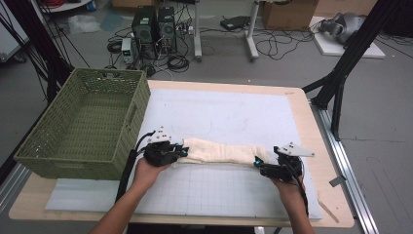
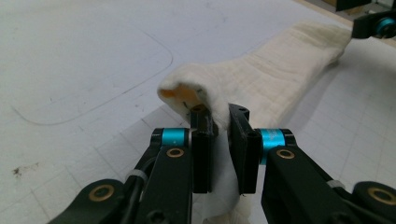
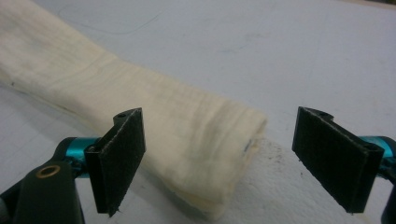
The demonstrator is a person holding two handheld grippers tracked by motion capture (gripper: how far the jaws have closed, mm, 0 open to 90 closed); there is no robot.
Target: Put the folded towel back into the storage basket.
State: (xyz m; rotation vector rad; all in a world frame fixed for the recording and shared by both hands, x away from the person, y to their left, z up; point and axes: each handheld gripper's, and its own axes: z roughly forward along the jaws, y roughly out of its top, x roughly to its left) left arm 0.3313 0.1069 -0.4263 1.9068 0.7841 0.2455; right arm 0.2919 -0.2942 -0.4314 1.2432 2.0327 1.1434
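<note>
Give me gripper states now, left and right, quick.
Left gripper: shut on the cream cloth's left end.
Right gripper: open, jaws spread either side of the cloth's right end, not gripping.

The cloth [image 1: 221, 152] is cream, ribbed and soft-looking, the mat [image 1: 234, 117] under it white, matt and faintly gridded, the basket [image 1: 85, 122] green woven plastic, the table [image 1: 324, 161] pale wood, and the pads [image 3: 122, 158] matt black and rough.

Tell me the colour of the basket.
Green; the basket shows best in the high view.
</note>
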